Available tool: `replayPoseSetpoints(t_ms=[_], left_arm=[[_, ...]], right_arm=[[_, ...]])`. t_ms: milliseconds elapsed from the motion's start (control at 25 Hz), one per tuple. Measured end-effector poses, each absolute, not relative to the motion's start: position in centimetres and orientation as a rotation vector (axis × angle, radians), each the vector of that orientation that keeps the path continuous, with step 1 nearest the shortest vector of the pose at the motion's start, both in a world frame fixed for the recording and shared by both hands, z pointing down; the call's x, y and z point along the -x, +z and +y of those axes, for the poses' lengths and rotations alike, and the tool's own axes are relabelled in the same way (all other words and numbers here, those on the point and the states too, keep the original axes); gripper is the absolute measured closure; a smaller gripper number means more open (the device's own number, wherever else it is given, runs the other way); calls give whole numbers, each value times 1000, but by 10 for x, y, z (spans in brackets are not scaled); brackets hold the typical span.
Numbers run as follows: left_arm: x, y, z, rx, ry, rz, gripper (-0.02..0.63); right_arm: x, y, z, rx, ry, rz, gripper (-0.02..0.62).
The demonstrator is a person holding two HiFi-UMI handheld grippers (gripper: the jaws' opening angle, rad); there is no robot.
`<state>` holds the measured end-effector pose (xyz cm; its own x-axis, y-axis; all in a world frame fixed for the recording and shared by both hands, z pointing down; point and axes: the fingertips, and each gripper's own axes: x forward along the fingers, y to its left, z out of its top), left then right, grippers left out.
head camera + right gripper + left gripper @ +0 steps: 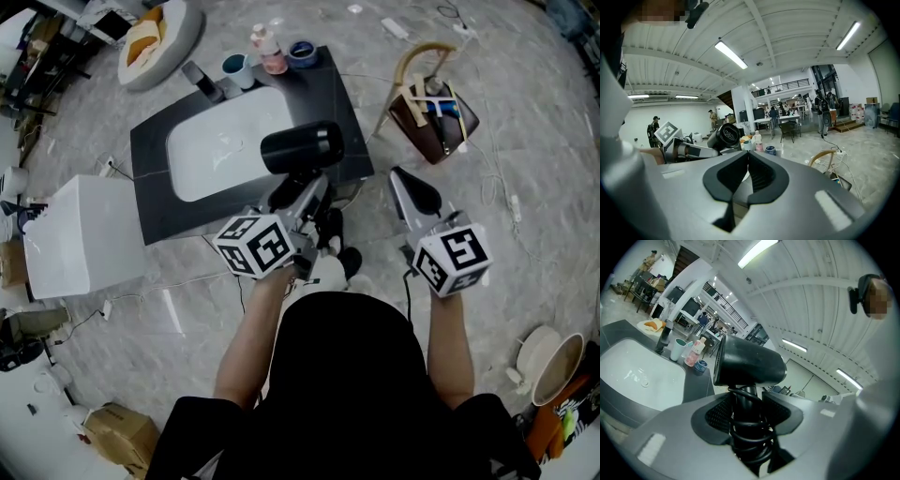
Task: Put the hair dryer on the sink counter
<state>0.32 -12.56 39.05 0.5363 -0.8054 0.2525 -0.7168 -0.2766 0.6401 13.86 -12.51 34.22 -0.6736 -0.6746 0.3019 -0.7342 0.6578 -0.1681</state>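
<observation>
The black hair dryer (300, 147) (750, 363) is held barrel-level over the near right edge of the dark sink counter (155, 202), beside its white basin (220, 141). The left gripper (305, 187) (747, 413) pinches its handle, wound with black cord (750, 437), between 2 ribbed pads. The right gripper (405, 183) (747, 176) hangs off to the side, jaws pressed together on nothing. At the counter's back stand a teal cup (234, 67), a pink bottle (272, 52) with lettering too small to read, and a blue tin (303, 52).

Grey marbled floor (539, 103) lies under a white ribbed ceiling (797, 37) lit by long tube lights (731, 55).
</observation>
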Motion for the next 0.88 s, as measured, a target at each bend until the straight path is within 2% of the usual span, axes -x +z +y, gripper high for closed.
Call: replayPoseSetpoints(t_ms=[880], left_arm=[[1,466,-241,-1897,-20,-1193,414]], right_arm=[[-112,363,-217,-1133,455,-2574,584]])
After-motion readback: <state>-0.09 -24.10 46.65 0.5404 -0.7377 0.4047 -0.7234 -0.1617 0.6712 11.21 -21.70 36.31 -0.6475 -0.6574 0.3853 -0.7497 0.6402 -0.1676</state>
